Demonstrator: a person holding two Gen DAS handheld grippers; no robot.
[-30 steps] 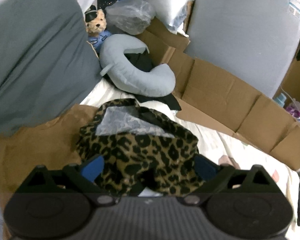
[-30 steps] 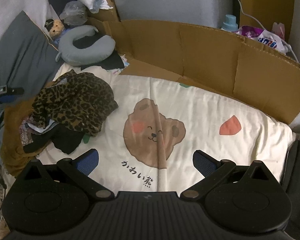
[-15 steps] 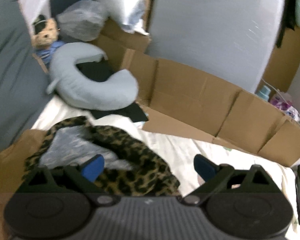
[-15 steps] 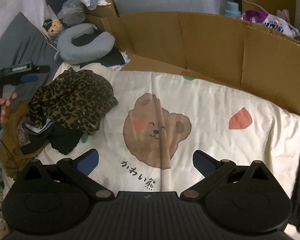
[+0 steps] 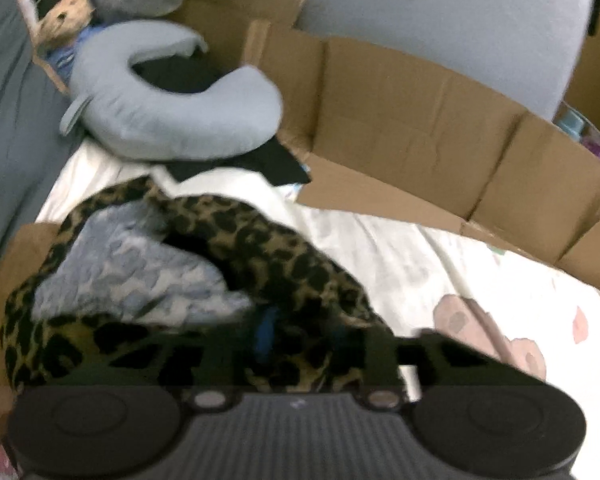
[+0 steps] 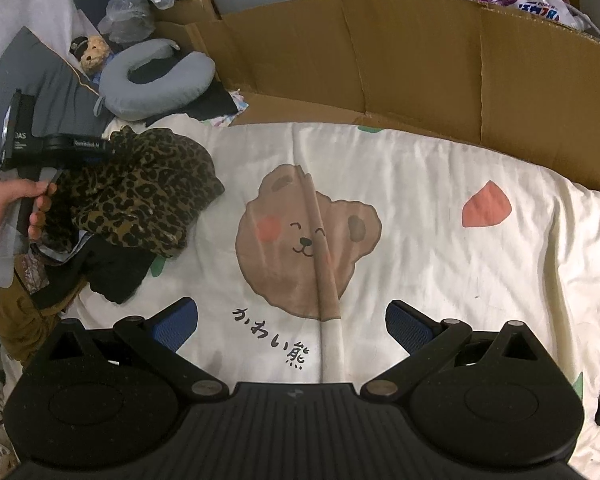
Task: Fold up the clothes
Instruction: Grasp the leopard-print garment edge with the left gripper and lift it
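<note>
A crumpled leopard-print garment (image 5: 268,248) with a pale grey-blue lining (image 5: 132,276) lies at the left of the bed; in the right wrist view the garment (image 6: 148,188) sits on a heap of clothes. My left gripper (image 5: 300,332) is down in its near edge. Its jaws are closing, with leopard fabric bunched between the blue pads (image 5: 266,332). A hand (image 6: 4,208) holds that left gripper (image 6: 104,152). My right gripper (image 6: 292,320) stands open above the cream bear-print sheet (image 6: 440,264), with nothing between its fingers.
Under the leopard garment lie black clothes (image 6: 116,276) and a brown garment (image 6: 24,312). A grey neck pillow (image 6: 156,80) and a teddy bear (image 6: 92,54) sit at the back left. A cardboard wall (image 6: 420,60) borders the far side. A grey pillow (image 5: 8,100) is at left.
My left gripper dropped down onto the leopard garment and its jaws went from wide apart to closed on the fabric. The right gripper sank a little toward the sheet.
</note>
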